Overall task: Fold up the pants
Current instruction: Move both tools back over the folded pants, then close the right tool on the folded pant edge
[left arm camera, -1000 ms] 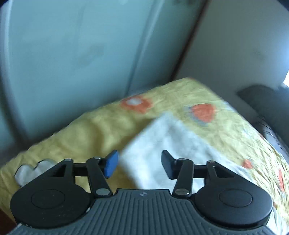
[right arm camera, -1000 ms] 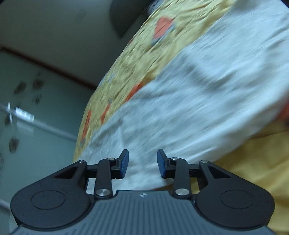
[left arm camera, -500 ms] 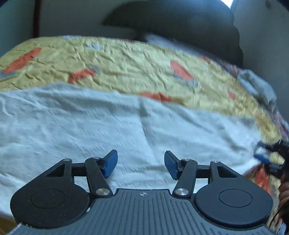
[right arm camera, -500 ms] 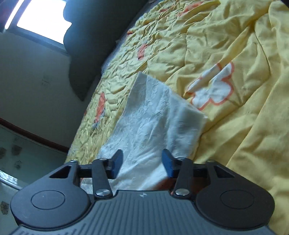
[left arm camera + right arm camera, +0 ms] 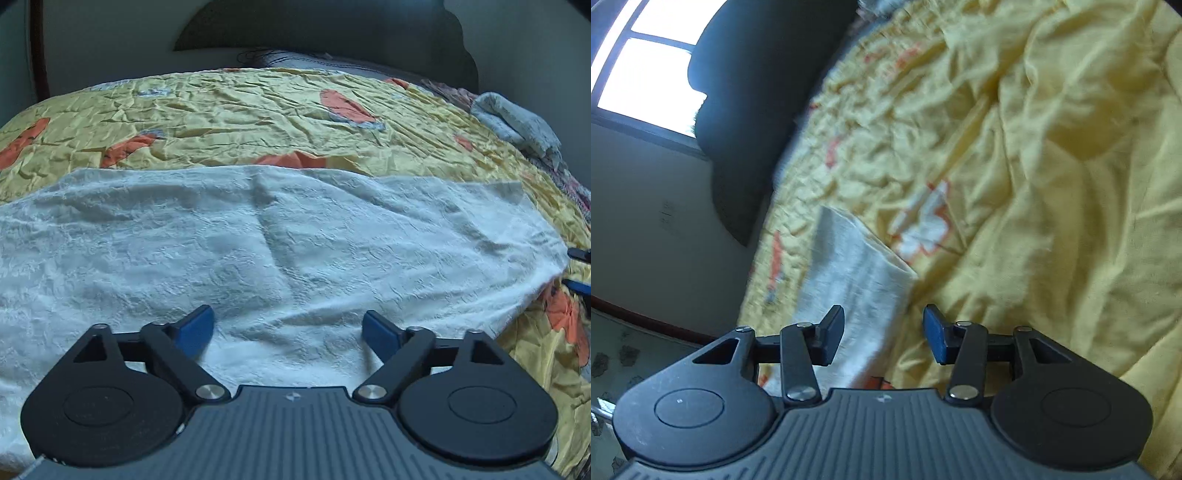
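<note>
White pants (image 5: pixel 280 243) are lying spread lengthwise across the yellow bedspread (image 5: pixel 236 110), apparently folded leg on leg. Left gripper (image 5: pixel 286 330) is hovering over the near edge, jaws wide apart, holding nothing. Right gripper (image 5: pixel 884 334) is hanging by the narrow end, also parted and empty. Judging: regrasp stage; next, each gripper needs to pinch an end for the crosswise fold.

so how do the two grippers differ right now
The left gripper is spread wider than the right gripper. The left sits over the middle of the white pants; the right is at the pants' end, half over the yellow bedspread. Both are open and hold nothing.
</note>
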